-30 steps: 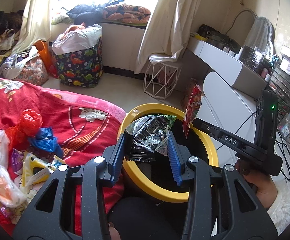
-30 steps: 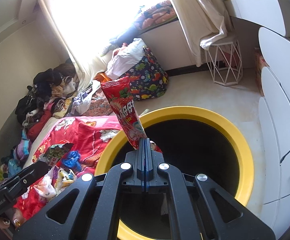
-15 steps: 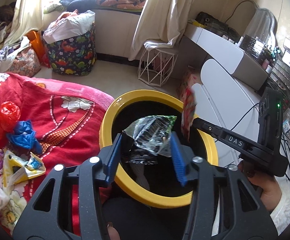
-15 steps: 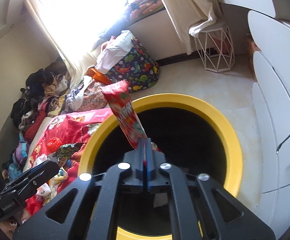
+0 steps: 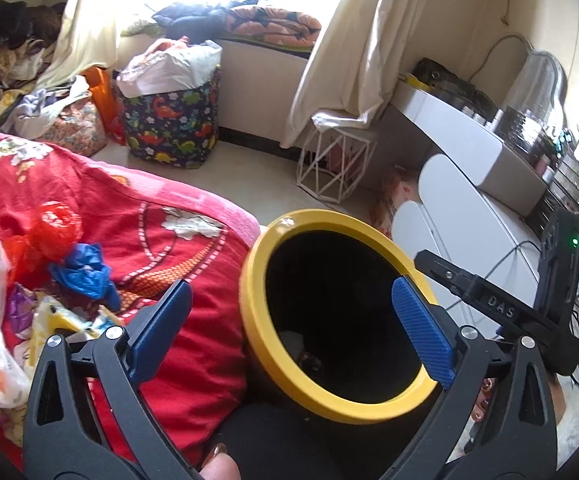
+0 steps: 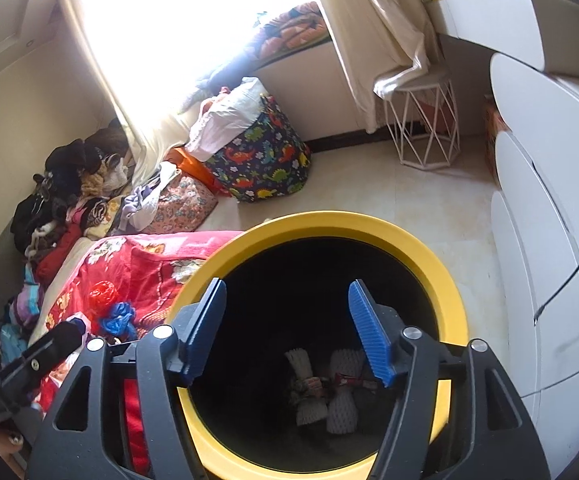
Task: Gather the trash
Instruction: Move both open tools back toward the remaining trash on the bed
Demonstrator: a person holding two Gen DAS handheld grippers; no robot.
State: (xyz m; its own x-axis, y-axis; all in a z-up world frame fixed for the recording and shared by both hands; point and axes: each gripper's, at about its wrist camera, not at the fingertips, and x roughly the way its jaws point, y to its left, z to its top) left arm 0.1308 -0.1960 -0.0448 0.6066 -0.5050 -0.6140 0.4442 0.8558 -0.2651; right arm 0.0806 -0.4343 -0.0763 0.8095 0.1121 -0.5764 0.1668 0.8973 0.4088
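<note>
Both my left tongs (image 5: 289,320) and right tongs (image 6: 289,328) gape wide and empty over the yellow-rimmed bin (image 6: 455,304); white foam nets (image 6: 341,400) and wrappers lie inside below.

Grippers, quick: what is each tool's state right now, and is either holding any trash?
Left tool: open, holding nothing, over the yellow-rimmed bin.
Right tool: open, holding nothing, above the same bin.

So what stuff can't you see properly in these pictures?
- Bottom of the yellow bin: left view shows only darkness inside.
- Trash pile on the red blanket: cut by the left view's edge, partly behind the left claw.
- Window: glare in both views.
</note>
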